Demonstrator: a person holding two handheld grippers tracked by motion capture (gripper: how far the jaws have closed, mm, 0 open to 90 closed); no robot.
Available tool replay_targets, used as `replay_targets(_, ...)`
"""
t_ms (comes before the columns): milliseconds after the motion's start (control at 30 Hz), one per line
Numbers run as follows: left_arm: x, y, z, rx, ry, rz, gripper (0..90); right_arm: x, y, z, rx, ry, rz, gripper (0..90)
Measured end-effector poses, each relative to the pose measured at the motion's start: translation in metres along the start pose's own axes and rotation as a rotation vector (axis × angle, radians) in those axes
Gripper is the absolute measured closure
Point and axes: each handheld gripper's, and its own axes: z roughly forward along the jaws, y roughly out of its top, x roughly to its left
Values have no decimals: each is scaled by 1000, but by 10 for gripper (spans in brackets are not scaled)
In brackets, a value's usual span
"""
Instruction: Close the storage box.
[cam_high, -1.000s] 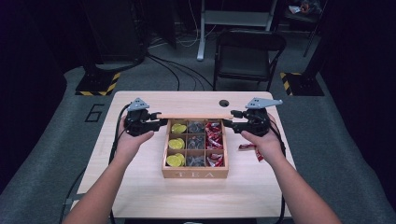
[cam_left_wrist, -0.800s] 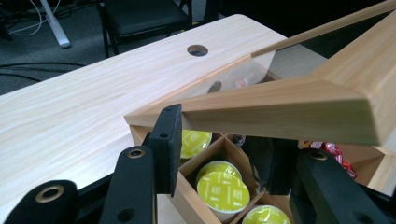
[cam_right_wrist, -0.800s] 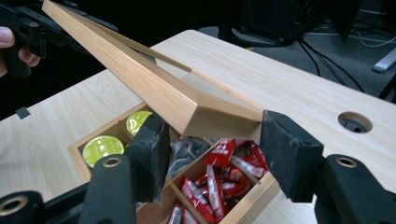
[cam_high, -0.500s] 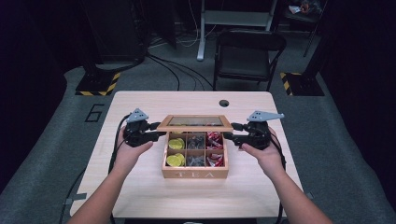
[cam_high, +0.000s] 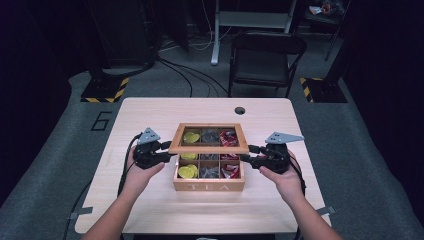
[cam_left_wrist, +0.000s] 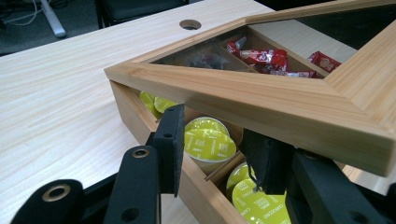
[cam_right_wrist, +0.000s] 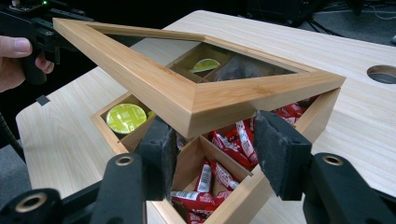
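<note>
Dropping lower than before, lid (cam_high: 209, 146) nearly shuts tea box (cam_high: 209, 186).

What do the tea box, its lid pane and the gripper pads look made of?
Box: light wood, likely bamboo, matte; grain shows. Lid: the same wood framing a clear pane, glass or acrylic, contents visible through it. Left gripper pads: black, matte, probably rubber or foam.

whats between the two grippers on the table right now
The wooden tea box with its glass-paned lid half lowered, seen in the high view. The left gripper and right gripper flank the lid's front corners.
</note>
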Motion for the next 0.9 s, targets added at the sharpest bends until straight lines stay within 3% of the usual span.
replay_targets(233, -6, -10, -6, -7, -36, -15, 568, 4, -10, 0, 0, -9, -5, 510)
replay_targets(367, -15, -16, -8, 14, -45, 6, 561, 5, -16, 1, -17, -13, 1, 513)
replay_targets(467, -18, -19, -11, 17, -56, -2, 558, 7, -20, 1, -19, -23, 1, 519)
replay_targets(767, -28, -24, -19, 7, -108, -26, 582, 10, -29, 2, -22, -45, -35, 531)
replay_targets(900, -32, -26, -21, 16, -114, -18, 582, 13, -34, 3, -19, -59, -46, 540)
